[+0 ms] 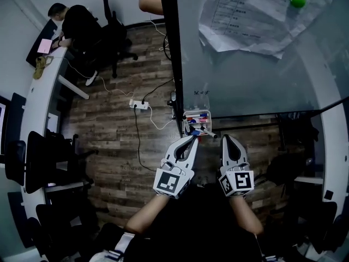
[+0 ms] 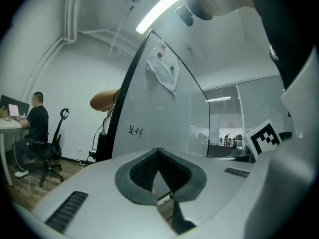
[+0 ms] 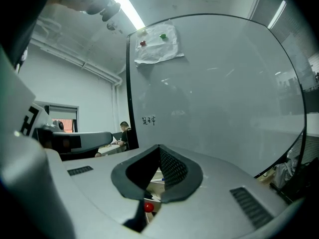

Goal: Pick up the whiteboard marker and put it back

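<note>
A small clear tray point(image 1: 197, 114) holding several whiteboard markers point(image 1: 196, 122) hangs at the lower left corner of the whiteboard point(image 1: 256, 75). One dark marker point(image 1: 209, 132) sticks out of it toward me. My left gripper point(image 1: 192, 139) is just below the tray, shut with nothing between its tips. My right gripper point(image 1: 226, 138) sits beside it to the right, also shut and empty. In the left gripper view the left gripper point(image 2: 158, 151) has its jaws meeting, with a marker end point(image 2: 165, 197) showing below them. In the right gripper view the right gripper point(image 3: 159, 147) is shut above a red cap point(image 3: 148, 206).
Papers point(image 1: 256, 15) and a green magnet point(image 1: 297, 0) hang on the board, whose black frame post point(image 1: 172, 53) stands left of the tray. A power strip point(image 1: 139, 105) and cables lie on the wooden floor. A person point(image 1: 76, 23) sits at a desk far left, near office chairs point(image 1: 38, 162).
</note>
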Available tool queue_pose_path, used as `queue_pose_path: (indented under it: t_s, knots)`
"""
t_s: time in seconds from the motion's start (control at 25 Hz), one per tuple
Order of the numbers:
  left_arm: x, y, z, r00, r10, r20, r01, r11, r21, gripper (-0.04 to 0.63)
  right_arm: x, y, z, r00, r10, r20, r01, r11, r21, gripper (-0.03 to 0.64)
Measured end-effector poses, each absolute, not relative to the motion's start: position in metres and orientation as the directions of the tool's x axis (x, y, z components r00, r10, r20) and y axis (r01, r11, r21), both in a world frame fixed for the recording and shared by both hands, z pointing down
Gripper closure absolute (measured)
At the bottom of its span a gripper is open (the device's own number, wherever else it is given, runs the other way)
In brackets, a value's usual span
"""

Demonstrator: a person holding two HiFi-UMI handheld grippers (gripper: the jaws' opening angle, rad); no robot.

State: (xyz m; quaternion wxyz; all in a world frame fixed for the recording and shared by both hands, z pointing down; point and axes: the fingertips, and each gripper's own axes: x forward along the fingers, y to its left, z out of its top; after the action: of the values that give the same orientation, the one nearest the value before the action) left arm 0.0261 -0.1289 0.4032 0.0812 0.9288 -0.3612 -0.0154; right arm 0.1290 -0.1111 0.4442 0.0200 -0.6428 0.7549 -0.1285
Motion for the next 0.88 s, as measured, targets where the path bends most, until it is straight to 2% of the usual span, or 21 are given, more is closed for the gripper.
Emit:
queue_pose_path:
  t_s: [0.4,0.88]
  knots:
    - [0.031,-0.102,0.405,0.686,-0.726,0.043,-0.723,-0.675,0.148,0.588,0.137,-0.089,0.432,-0.254,-0.962,0.095,-0.941,0.223,-0.256,0.604]
    - [0.038,-0.096,0.399,0.681,-0.732,0.035,-0.73,-0.674,0.116,0.588,0.138,-0.084,0.431,-0.282,-0.956,0.076,-0.934,0.256,-0.25,0.604]
